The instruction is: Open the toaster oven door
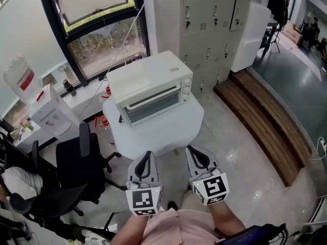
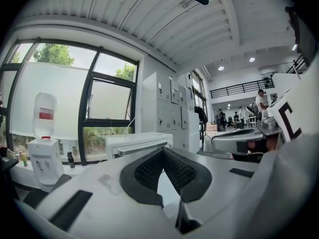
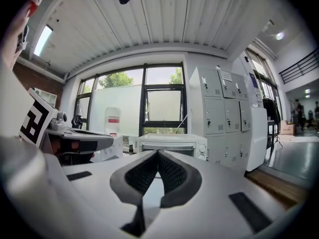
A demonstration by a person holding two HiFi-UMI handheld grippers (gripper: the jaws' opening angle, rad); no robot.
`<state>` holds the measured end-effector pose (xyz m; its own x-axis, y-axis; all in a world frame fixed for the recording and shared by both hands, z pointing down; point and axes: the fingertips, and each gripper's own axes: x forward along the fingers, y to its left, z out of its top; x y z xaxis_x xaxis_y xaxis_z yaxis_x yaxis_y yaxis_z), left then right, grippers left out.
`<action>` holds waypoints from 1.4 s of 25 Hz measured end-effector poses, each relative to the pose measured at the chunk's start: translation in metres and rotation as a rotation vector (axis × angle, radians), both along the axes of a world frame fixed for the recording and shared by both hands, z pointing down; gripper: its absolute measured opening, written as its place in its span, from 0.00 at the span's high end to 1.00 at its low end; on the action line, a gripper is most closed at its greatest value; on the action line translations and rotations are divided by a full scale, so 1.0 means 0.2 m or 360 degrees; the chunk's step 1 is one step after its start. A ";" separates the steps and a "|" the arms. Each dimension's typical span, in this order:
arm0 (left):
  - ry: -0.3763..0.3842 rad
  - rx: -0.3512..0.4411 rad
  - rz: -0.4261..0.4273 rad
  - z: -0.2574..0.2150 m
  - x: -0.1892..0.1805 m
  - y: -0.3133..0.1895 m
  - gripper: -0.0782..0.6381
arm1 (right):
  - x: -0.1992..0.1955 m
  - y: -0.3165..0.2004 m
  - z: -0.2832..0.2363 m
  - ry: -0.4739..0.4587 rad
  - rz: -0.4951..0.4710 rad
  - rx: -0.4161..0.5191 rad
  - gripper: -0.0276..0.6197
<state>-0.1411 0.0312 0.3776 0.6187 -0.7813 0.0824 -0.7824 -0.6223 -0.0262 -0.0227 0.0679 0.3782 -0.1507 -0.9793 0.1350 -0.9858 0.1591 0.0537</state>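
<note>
Toaster oven (image 1: 150,86) sits on white table (image 1: 163,131), door shut, glass front facing the grippers. L gripper (image 1: 148,154) & R gripper (image 1: 190,149) are held side by side near table edge, apart from oven. Both have jaw tips pressed together w/ nothing between.

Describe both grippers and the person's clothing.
Left gripper and right gripper match: light grey shells, black textured pads lining tapered jaws, and a white cube with black square markers on each. The person wears a pink top.
</note>
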 end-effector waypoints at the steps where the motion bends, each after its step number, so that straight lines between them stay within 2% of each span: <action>1: -0.0007 -0.0005 0.0007 0.01 0.01 -0.01 0.87 | 0.01 -0.02 0.01 -0.0004 0.0004 -0.0005 0.95; 7: -0.0055 -0.0028 -0.0007 0.08 0.08 -0.11 0.87 | 0.05 -0.15 0.05 -0.0020 -0.0042 -0.0013 0.95; 13: -0.0076 -0.0044 -0.0034 0.09 0.23 -0.29 0.87 | 0.22 -0.35 0.06 -0.0050 -0.0090 -0.0025 0.95; 17: -0.0094 -0.0096 -0.0120 0.12 0.34 -0.47 0.87 | 0.36 -0.53 0.08 -0.0070 -0.0156 -0.0040 0.95; 23: -0.0148 -0.0095 -0.0262 0.11 0.53 -0.70 0.87 | 0.57 -0.82 0.09 -0.0108 -0.0296 -0.0046 0.95; 29: -0.0187 -0.0083 -0.0424 0.06 0.60 -0.84 0.87 | 0.65 -1.04 0.07 -0.0127 -0.0467 -0.0044 0.95; 35: -0.0215 -0.0091 -0.0543 0.07 0.58 -0.90 0.87 | 0.64 -1.13 0.08 -0.0133 -0.0584 -0.0053 0.95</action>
<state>-0.0242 -0.1482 0.3915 0.3040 -0.9325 0.1949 -0.9369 -0.3297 -0.1162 0.1049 -0.1582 0.3941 -0.5024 -0.8535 0.1385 -0.8638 0.5026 -0.0358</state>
